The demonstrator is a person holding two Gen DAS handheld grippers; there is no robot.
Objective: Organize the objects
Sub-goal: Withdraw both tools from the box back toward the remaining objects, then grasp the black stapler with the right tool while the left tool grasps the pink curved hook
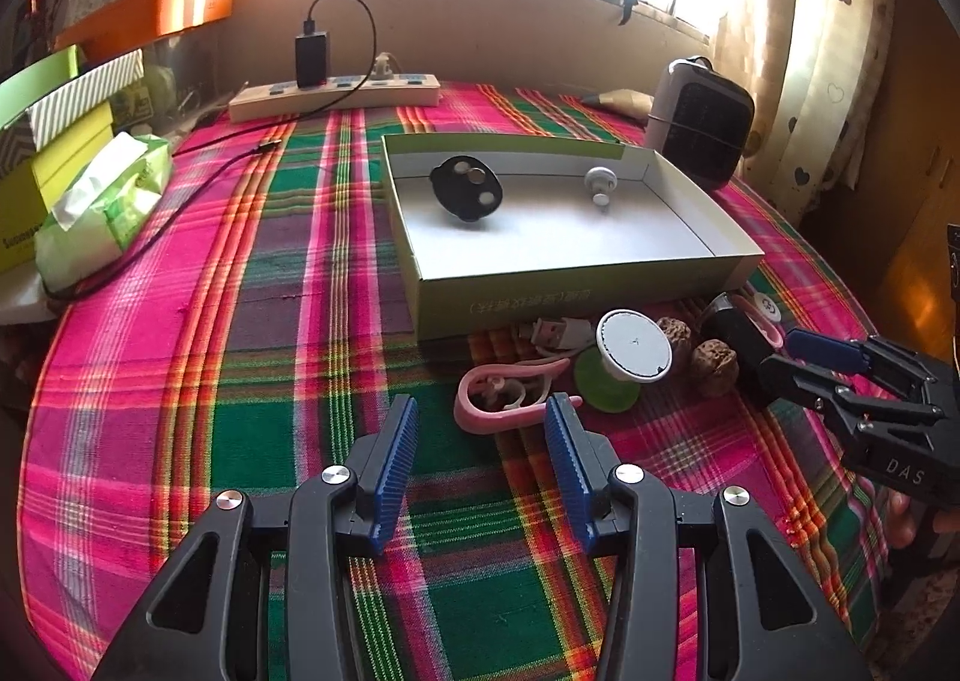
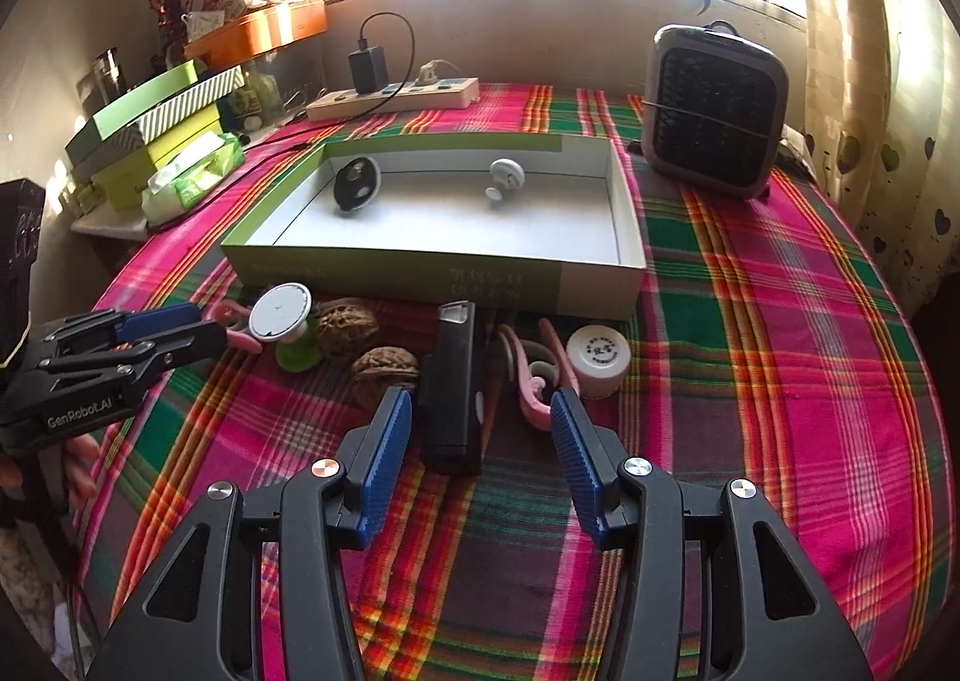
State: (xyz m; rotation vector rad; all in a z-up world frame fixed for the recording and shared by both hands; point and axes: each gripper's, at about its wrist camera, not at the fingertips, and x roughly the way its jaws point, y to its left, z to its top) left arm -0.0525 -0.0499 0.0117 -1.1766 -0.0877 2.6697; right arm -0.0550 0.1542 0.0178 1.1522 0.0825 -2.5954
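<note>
A shallow green-sided box [image 1: 576, 294] [image 2: 540, 285] holds a black disc [image 1: 466, 188] [image 2: 356, 183] and a small white knob [image 1: 600, 183] [image 2: 506, 175]. In front of it lie a pink ear hook [image 1: 504, 399], a white round puck on a green base [image 1: 633, 346] [image 2: 279, 311], two walnuts [image 1: 713, 366] [image 2: 384, 369], a black rectangular device [image 2: 451, 381], a second pink ear hook [image 2: 531, 375] and a small white jar [image 2: 598, 351]. My left gripper [image 1: 480, 423] is open just before the first hook. My right gripper [image 2: 480, 417] is open around the black device's near end.
A power strip with a black charger [image 1: 333, 93] [image 2: 393, 96] lies at the back. A grey heater [image 1: 702, 120] [image 2: 714, 108] stands back right. A tissue pack [image 1: 102, 207] and stacked boxes [image 2: 156, 129] sit left. A white USB cable [image 1: 555, 333] lies by the box.
</note>
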